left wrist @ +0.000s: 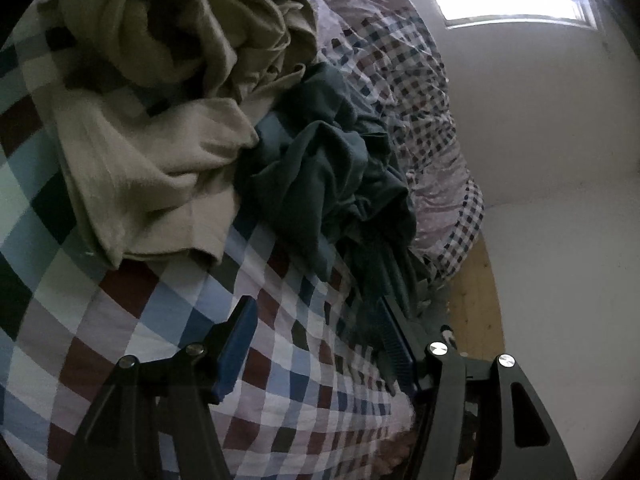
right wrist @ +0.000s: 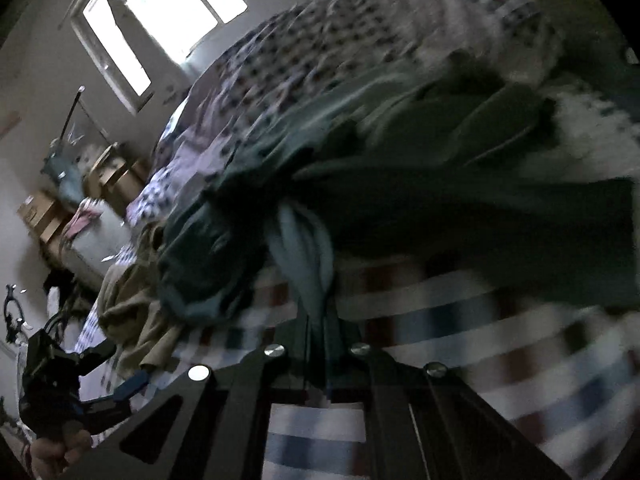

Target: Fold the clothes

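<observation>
Dark green garment (right wrist: 400,184) lies crumpled on a checked quilt (left wrist: 168,320), one twisted fold pinched between the closed fingers of the right gripper (right wrist: 320,320). Beige clothing (left wrist: 152,128) is heaped just beside it. Left gripper (left wrist: 316,344) hovers over the quilt, jaws wide apart and empty; cardboard boxes (right wrist: 44,212) and a bright window (right wrist: 160,12) sit beyond.
</observation>
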